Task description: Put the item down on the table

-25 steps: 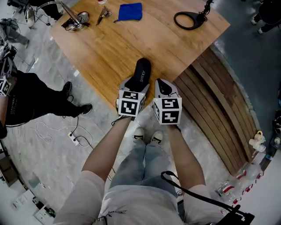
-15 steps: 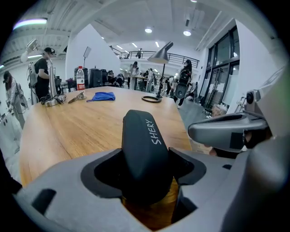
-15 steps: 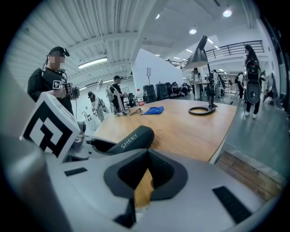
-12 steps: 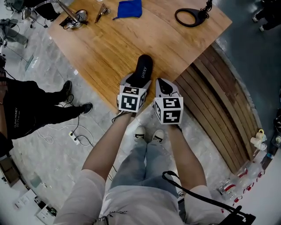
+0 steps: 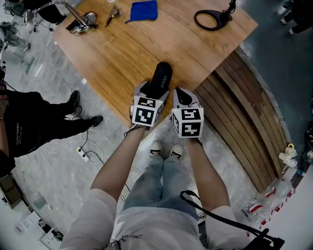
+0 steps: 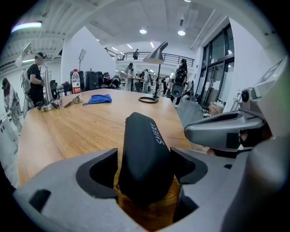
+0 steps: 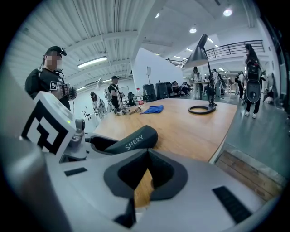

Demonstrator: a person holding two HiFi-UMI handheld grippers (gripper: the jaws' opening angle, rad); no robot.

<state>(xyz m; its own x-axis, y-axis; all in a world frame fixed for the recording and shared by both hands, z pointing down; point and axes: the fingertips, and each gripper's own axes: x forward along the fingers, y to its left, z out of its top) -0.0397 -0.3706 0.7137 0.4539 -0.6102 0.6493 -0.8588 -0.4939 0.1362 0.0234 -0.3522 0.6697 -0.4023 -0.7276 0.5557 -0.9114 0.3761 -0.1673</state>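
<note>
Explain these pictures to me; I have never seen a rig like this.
There is no robot here: a person holds a hand-held claw in each hand. The head view looks down from a camera on the person's head. The two gripper views come from cameras riding on the claws. The left claw is opening, with a black case between its jaws, and the case's far end lies on the wooden table. The right claw is shut and empty. Farther along the table lie a blue cloth and a black ring.
</note>
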